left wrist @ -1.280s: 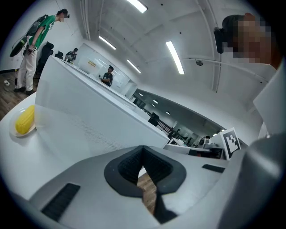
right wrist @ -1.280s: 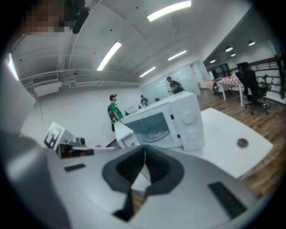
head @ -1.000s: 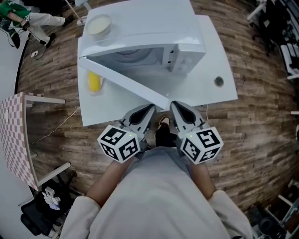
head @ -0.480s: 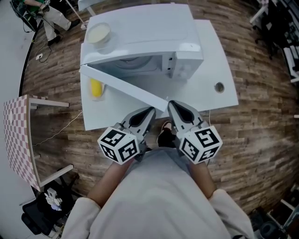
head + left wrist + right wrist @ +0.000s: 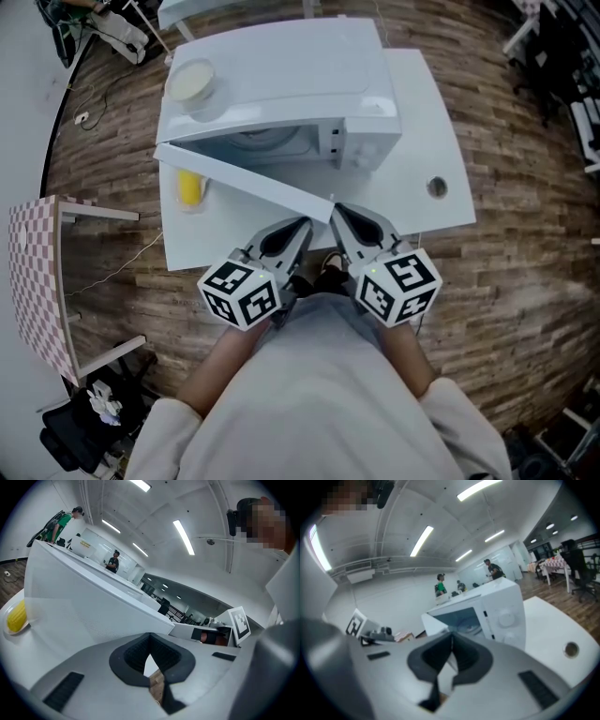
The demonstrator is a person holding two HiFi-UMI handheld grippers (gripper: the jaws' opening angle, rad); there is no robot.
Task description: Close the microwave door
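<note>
The boxy white microwave sits on a white table with its flat white door swung wide open, the door's free edge just beside the right gripper and near the left gripper, both clenched on nothing.

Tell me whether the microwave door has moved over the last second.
Yes: the microwave door has swung partway shut, its free edge now nearer the microwave body.

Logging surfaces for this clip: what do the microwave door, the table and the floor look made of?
Microwave door: smooth white plastic or painted metal; unclear which. Table: matte white, probably laminate; flat, uniform. Floor: brown wood or wood-look planks; grain and seams show.
</note>
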